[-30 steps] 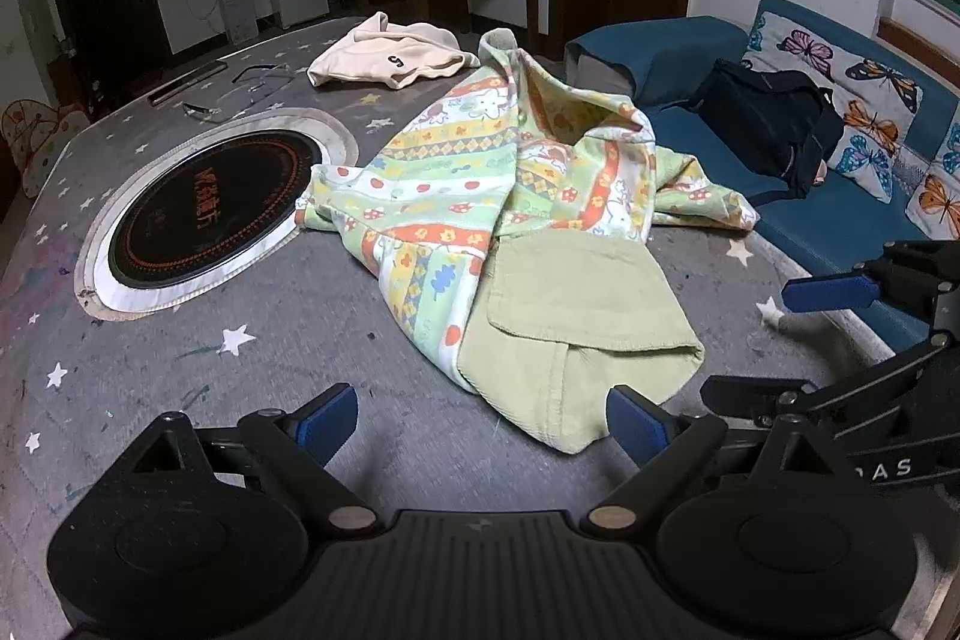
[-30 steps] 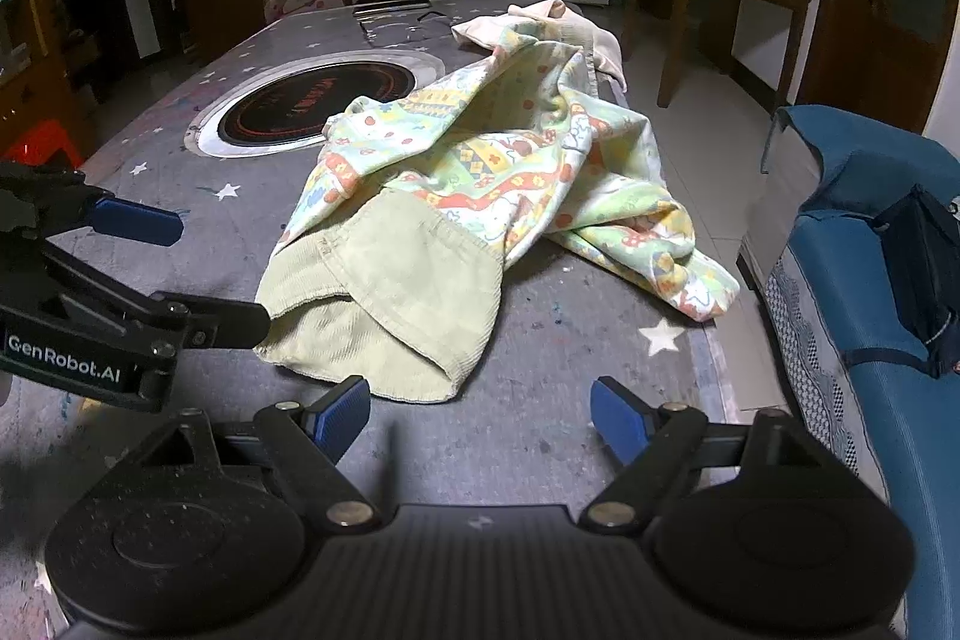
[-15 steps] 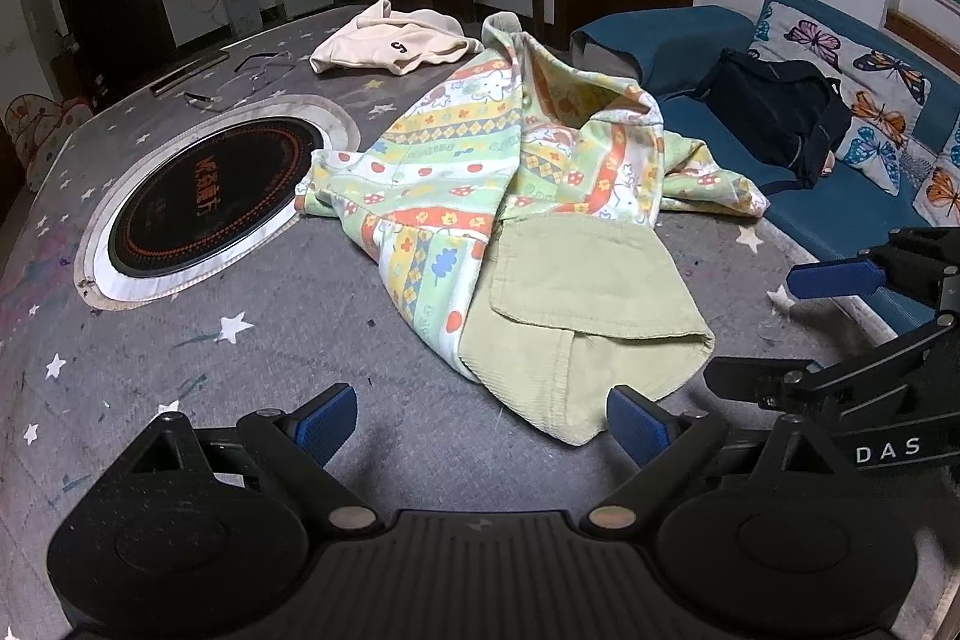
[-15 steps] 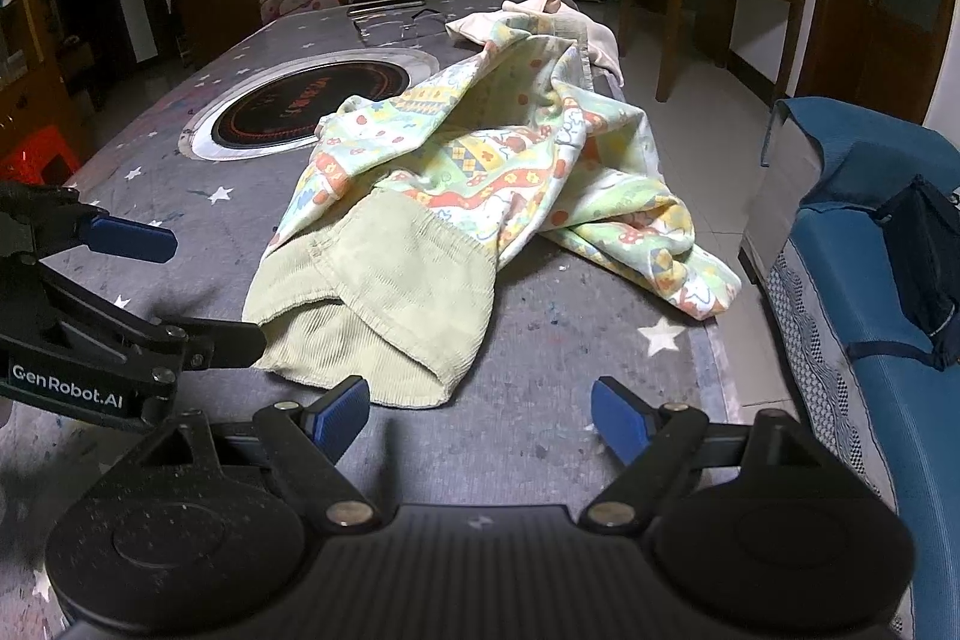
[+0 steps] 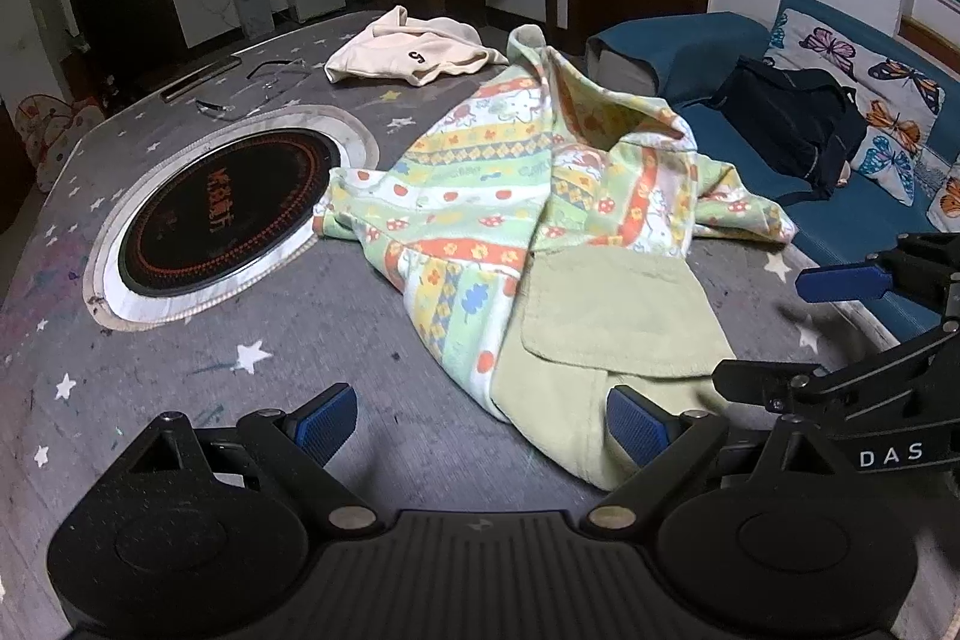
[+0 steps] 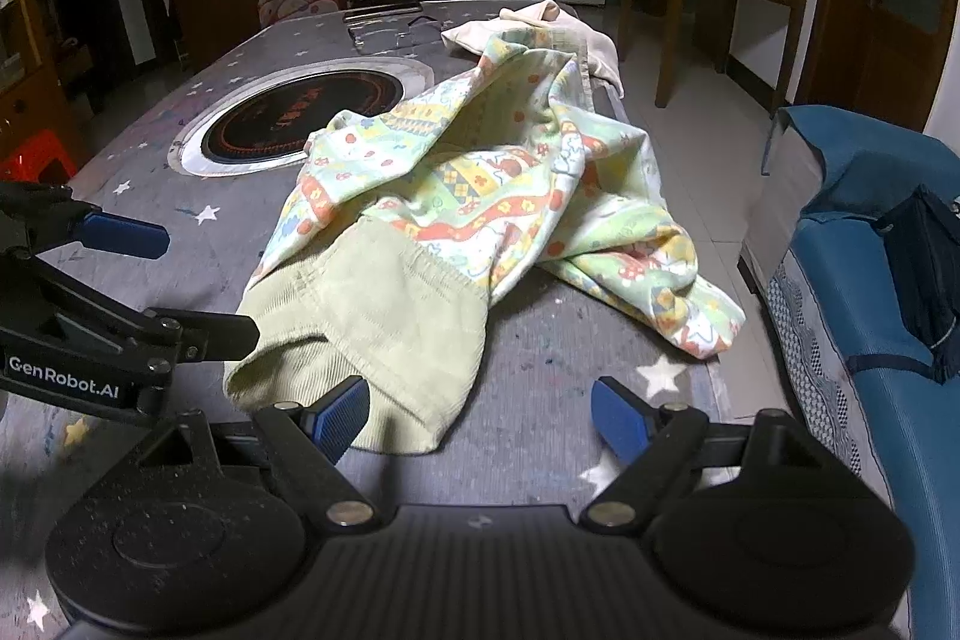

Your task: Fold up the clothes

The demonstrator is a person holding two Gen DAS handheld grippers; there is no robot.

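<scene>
White lettering reading "GenRobot.AI" marks the side of the left tongs (image 6: 129, 280), seen from the right wrist view, while "DAS" shows on the side of the right tongs (image 5: 798, 334), seen from the left wrist view. A crumpled patterned garment (image 5: 540, 232) with a plain pale-green ribbed hem (image 6: 372, 316) lies across the grey star-printed desk (image 5: 180, 340), beside a round black inset cooktop (image 5: 222, 214) ringed with orange characters too small to read. A cream garment (image 5: 414, 52) bearing a dark "5" or "S" lies farther back. Both tongs stand wide open and hold nothing, hovering just at the hem's near edge, one at each side of it.
</scene>
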